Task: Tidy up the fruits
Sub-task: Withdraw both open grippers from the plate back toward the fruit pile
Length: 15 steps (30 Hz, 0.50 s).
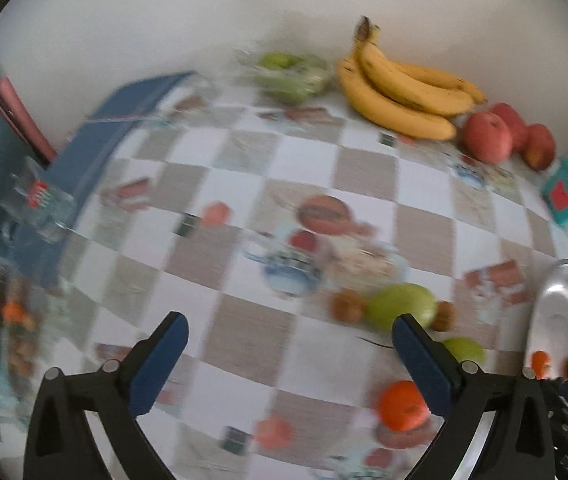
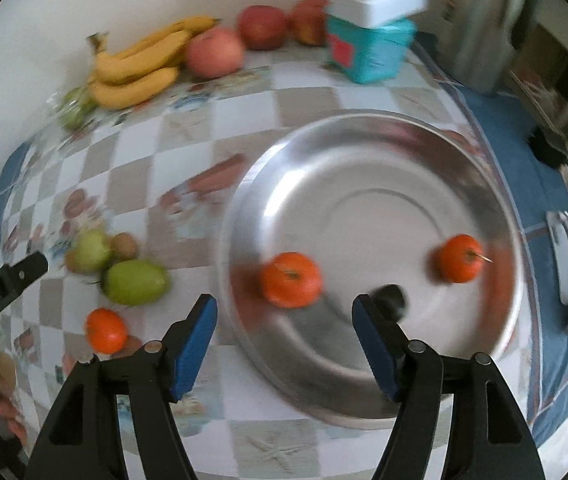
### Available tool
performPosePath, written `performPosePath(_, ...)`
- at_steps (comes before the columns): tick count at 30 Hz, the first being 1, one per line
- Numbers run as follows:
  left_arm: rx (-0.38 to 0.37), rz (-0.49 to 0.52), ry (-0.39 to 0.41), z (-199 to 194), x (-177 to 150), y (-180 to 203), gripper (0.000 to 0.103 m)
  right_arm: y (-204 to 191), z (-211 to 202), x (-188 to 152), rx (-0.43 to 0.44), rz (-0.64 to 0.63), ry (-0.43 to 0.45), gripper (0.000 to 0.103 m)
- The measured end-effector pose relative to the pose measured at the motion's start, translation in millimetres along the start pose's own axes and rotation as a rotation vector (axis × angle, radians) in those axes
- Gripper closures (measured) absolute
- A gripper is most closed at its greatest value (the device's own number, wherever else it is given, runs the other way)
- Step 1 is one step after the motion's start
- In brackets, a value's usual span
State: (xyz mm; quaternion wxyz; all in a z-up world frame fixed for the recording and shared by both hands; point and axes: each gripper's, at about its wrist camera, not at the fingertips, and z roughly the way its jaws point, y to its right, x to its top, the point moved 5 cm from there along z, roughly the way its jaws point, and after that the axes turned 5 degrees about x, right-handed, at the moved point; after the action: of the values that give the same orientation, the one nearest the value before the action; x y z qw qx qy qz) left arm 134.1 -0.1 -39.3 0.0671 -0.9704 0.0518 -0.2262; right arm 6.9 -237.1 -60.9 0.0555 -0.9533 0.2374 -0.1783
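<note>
Both grippers tilt steeply down. The right gripper (image 2: 284, 340) hangs open and empty over the metal tray's (image 2: 363, 128) near rim; the left gripper (image 1: 289, 354) gapes wide, empty, left of the tray.

The left gripper (image 1: 289, 334) pointed steeply down over the table, its black arms spread to their widest, and the blue pads (image 1: 160, 364) faced each other with nothing between them. The right gripper (image 2: 284, 312) also pointed steeply down, its jaws parted to a moderate gap, and its blue pads (image 2: 194, 344) pressed on nothing. In the right wrist view the tip of one black finger (image 2: 24, 272) of the left gripper reached in from the left edge, and part of a hand (image 2: 2, 414) showed at the lower left corner, wrapped around a dark handle. Both views were blurred.
</note>
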Motion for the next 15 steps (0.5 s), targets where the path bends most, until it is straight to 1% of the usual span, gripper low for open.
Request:
performPosePath(1, 0.011, -0.001, 0.006, -0.1, 0.5, -4.0, 0.0, -9.3, 0.1, -0.3, 0.012, -0.023, 0.004, 0.03)
performPosePath(3, 0.032, -0.01, 0.019, -1.8, 2.8, -15.4, 0.0, -21.2, -0.4, -1.1, 0.027, -0.056, 0.013, 0.011)
performPosePath(6, 0.044, -0.028, 0.033, -5.1, 5.5, -27.5, 0.0, -42.2, -1.6, 1.1, 0.05, -0.102, 0.04, 0.01)
performPosePath(9, 0.031, -0.048, 0.037, -6.7, 5.9, -36.7, 0.0, -60.8, -0.6, 2.1, 0.079, -0.14, 0.058, 0.01)
performPosePath(12, 0.02, -0.06, 0.033, -7.2, 5.5, -39.7, 0.0, -77.3, 1.7, 1.3, 0.086, -0.179, 0.071, 0.009)
performPosePath(15, 0.006, -0.064, 0.018, -3.5, 4.2, -39.0, 0.0, -89.3, 4.1, -0.3, 0.105, -0.201, 0.067, 0.009)
